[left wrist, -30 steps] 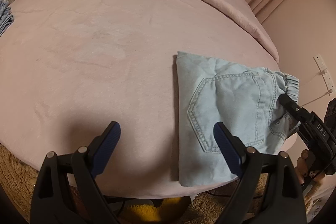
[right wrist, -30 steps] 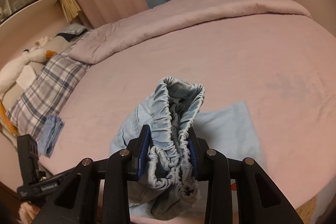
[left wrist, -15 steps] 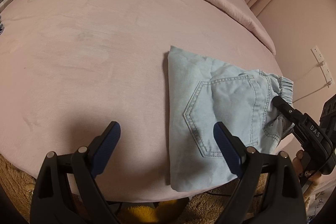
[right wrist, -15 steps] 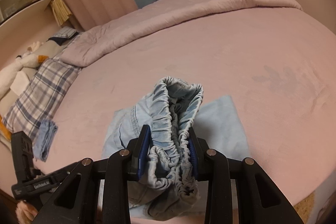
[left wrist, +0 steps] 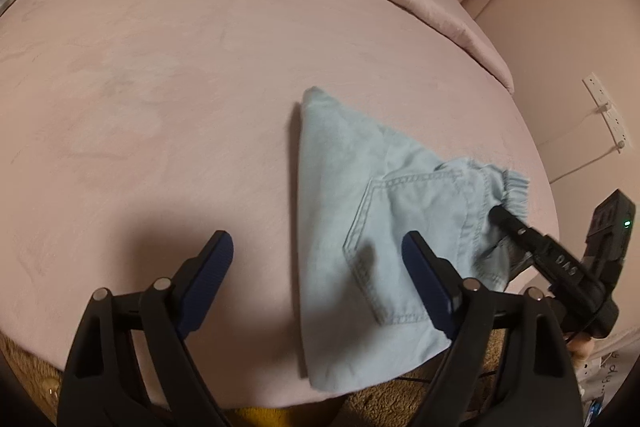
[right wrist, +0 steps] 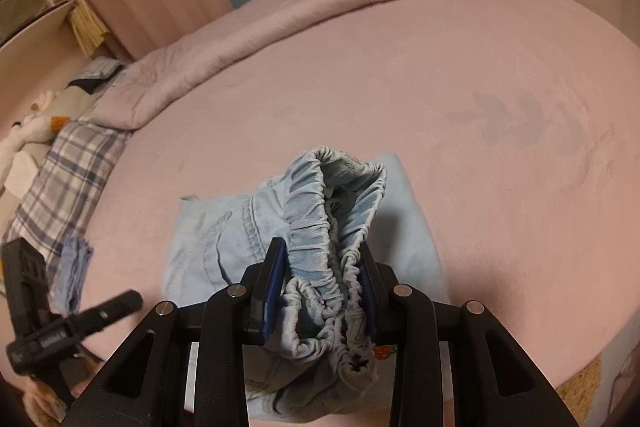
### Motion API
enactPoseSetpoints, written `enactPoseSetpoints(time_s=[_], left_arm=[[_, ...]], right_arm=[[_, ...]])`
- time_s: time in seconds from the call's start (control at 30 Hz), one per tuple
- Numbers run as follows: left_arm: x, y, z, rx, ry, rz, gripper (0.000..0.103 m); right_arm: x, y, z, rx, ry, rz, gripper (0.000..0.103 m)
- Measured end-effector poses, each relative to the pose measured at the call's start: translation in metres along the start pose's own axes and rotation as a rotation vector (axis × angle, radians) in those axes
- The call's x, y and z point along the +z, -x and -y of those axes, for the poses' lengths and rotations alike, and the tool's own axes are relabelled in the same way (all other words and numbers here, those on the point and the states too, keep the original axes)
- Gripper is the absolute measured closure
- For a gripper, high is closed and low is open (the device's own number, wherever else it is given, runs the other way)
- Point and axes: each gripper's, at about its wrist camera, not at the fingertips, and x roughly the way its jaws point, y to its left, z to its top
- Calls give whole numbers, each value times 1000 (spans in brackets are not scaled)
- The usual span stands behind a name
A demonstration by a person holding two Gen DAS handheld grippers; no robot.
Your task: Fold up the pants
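On the pink bed [left wrist: 160, 87], the pants [right wrist: 340, 195] waistband is clamped by the downward-tilted right gripper [right wrist: 320, 291]; the left gripper [left wrist: 316, 259], jaws just narrowed yet still spread and empty, is held above the folded denim, whose back pocket is shown only in the left view.

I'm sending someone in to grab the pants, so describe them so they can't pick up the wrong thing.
Start at the big pink bed; near its front edge lie the light blue denim pants, folded into a small stack. Their gathered elastic waistband is pinched in the right gripper. Unlike the plaid pillow and the small blue cloth by it, they show a stitched back pocket.
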Motion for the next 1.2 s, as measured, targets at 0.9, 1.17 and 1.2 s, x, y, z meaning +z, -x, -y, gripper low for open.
enactPoseSetpoints(time_s=[0.9, 1.17, 1.2], left_arm=[[-1, -51, -8, -90, 28, -119, 53], [-28, -40, -3, -118, 27, -156, 53], [-31, -39, -4, -122, 32, -156, 53]], right_arm=[[-4, -14, 11, -37, -42, -59, 68], [-4, -15, 11, -44, -44, -62, 68], [-4, -15, 10, -44, -45, -63, 68]])
